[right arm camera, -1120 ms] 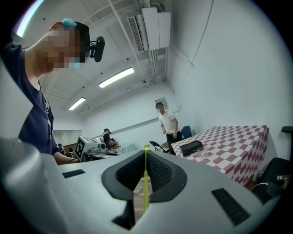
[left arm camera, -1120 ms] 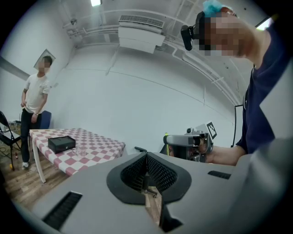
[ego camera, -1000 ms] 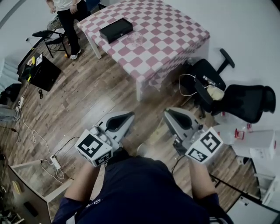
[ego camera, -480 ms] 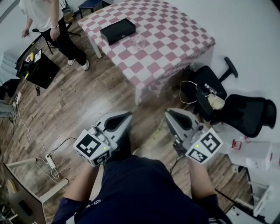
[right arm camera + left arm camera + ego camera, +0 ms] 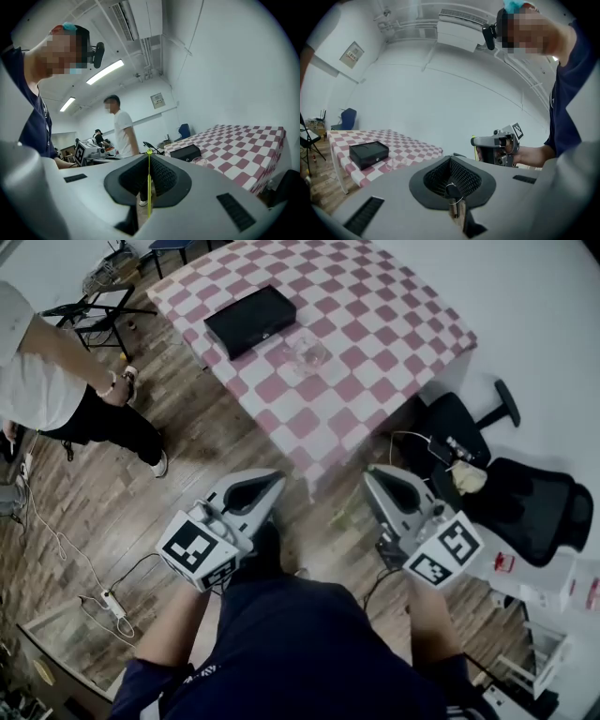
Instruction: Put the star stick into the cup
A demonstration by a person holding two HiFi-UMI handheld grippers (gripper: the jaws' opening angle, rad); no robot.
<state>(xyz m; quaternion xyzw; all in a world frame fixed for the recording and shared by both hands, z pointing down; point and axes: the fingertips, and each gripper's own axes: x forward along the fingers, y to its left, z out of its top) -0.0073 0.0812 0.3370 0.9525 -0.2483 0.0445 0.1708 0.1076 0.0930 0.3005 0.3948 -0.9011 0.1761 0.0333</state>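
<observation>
Ahead of us the checkered surface carries a clear cup, our right claw pinches the thin star stick, and our left claw sits closed.

box L of cup, both on table
</observation>
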